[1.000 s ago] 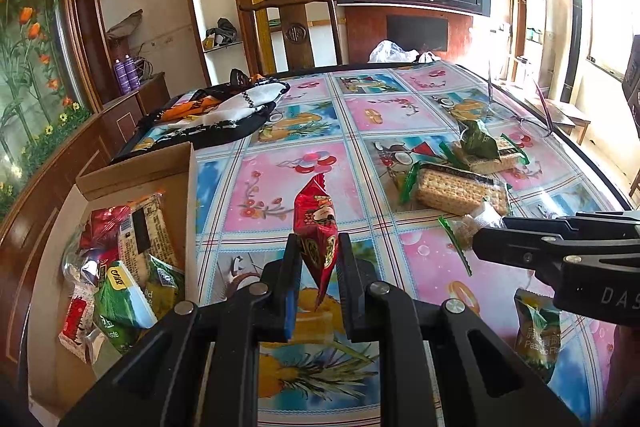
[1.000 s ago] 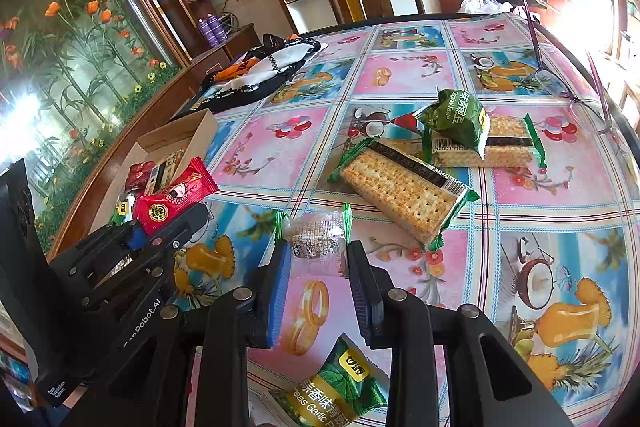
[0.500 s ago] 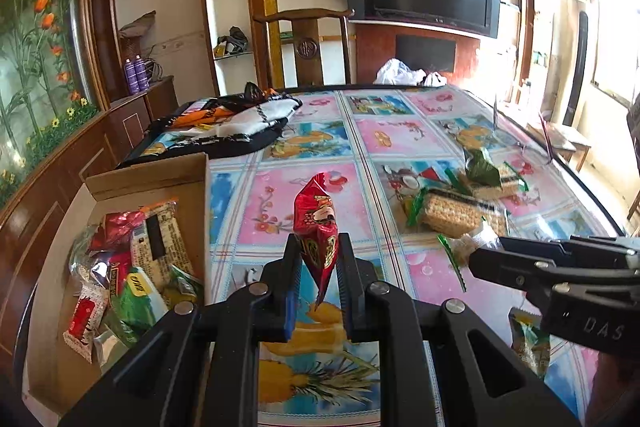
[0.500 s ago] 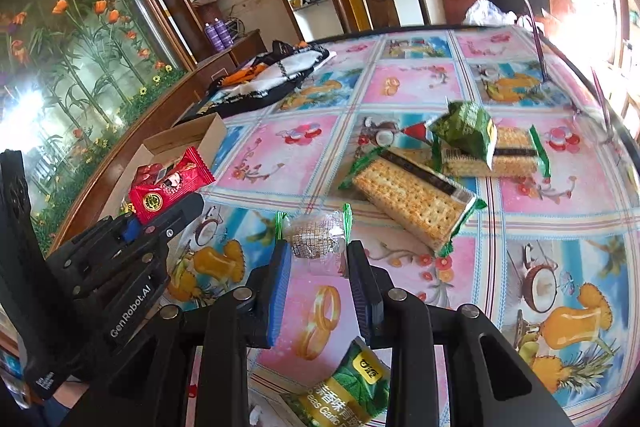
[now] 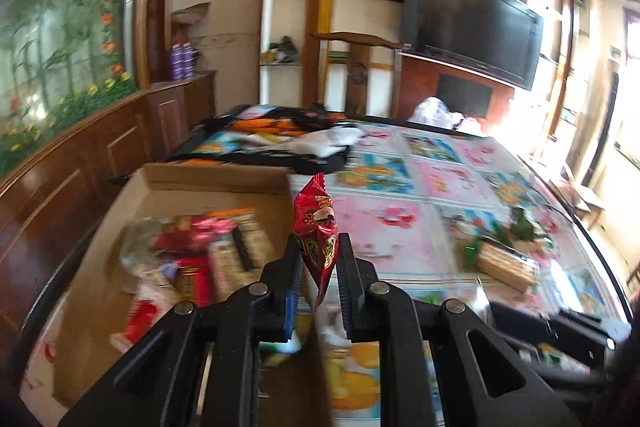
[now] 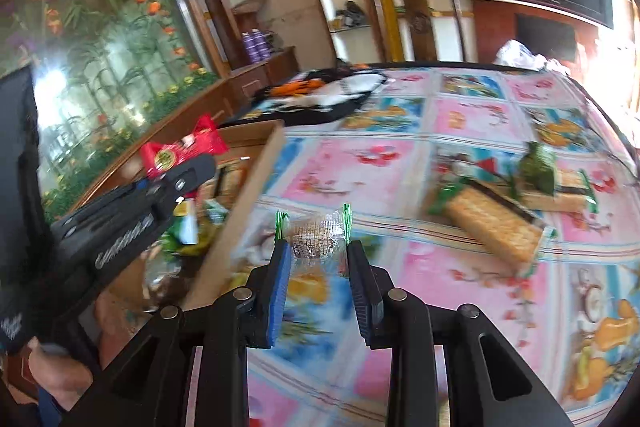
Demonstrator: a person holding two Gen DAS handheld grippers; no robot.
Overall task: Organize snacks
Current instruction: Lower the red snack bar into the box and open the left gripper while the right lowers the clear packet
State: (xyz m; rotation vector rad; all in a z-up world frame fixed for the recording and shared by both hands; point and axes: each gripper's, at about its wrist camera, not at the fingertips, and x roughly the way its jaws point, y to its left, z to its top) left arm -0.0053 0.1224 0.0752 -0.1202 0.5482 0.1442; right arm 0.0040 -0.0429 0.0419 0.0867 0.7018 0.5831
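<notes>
The step in hand is the carry: both grippers are loaded and heading for the cardboard box (image 5: 216,179), which sits on the table (image 5: 400,243) at the left edge and already holds a jumble of wrapped snacks (image 5: 192,259).

The left gripper (image 5: 318,259) has its jaws clamped on a red snack packet (image 5: 316,227), which stands upright between the pads with its crimped top at twelve o'clock. In the left wrist view the box fills the frame from about nine to eleven o'clock of the packet, so the packet looks to be at or just over the box's right wall; blur makes the exact overlap hard to call.

The right gripper (image 6: 318,259) is closed on a clear-wrapped snack with green ends (image 6: 316,231). From that gripper, the box wall (image 6: 240,203) lies at about ten o'clock, so this snack is over the table, just beside the box, not yet above it.

Well apart at the right, a cracker pack (image 6: 492,227) and a green packet (image 6: 538,167) lie on the table, unsorted.

Next, I judge, each gripper needs to get fully past the wall and above the pile, then open its jaws to drop its snack. The two grippers are close together, so releasing one at a time should avoid a knock.
</notes>
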